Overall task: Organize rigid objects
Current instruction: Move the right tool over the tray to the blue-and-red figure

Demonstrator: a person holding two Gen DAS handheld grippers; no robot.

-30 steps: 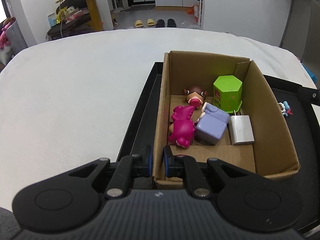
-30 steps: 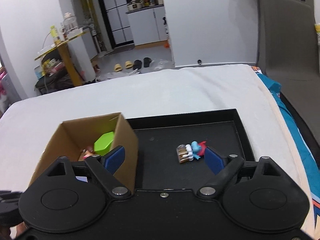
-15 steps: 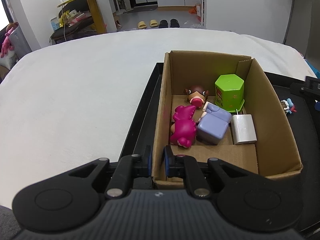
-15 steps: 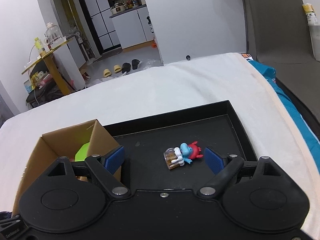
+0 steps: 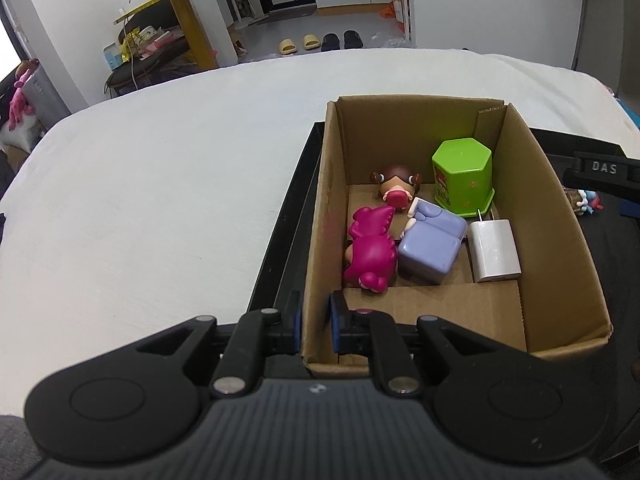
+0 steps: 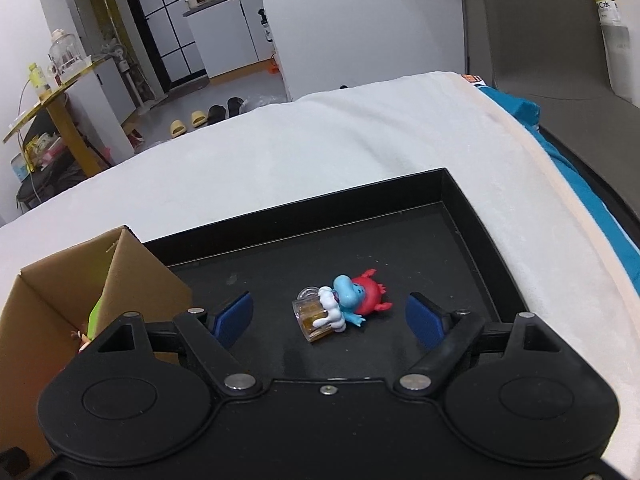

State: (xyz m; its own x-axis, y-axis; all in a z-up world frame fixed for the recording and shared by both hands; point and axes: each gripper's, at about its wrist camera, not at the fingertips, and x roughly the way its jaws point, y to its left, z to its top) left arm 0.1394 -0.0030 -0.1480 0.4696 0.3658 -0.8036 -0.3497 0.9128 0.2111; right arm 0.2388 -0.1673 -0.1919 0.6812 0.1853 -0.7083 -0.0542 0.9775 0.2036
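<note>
A cardboard box (image 5: 560, 240) stands in a black tray (image 6: 460, 200). In it lie a green hexagonal tub (image 5: 462, 176), a magenta dinosaur toy (image 5: 370, 246), a lilac block (image 5: 430, 244), a white charger (image 5: 494, 250) and a brown-haired figure (image 5: 396, 186). My left gripper (image 5: 314, 322) is shut on the box's near-left wall. A blue-and-red figure with a clear mug (image 6: 340, 306) lies on the tray floor. My right gripper (image 6: 330, 318) is open, one pad on each side of the figure, a little short of it.
The tray sits on a white cloth-covered surface (image 5: 160, 180). The box wall (image 6: 132, 276) is close to my right gripper's left finger. A teal cloth (image 6: 580, 184) and a grey chair lie to the right. Shelves and shoes stand far behind.
My right gripper has moved to the right and closer to the blue-and-red figure, which now lies between its open pads. My left gripper has kept its hold on the box wall.
</note>
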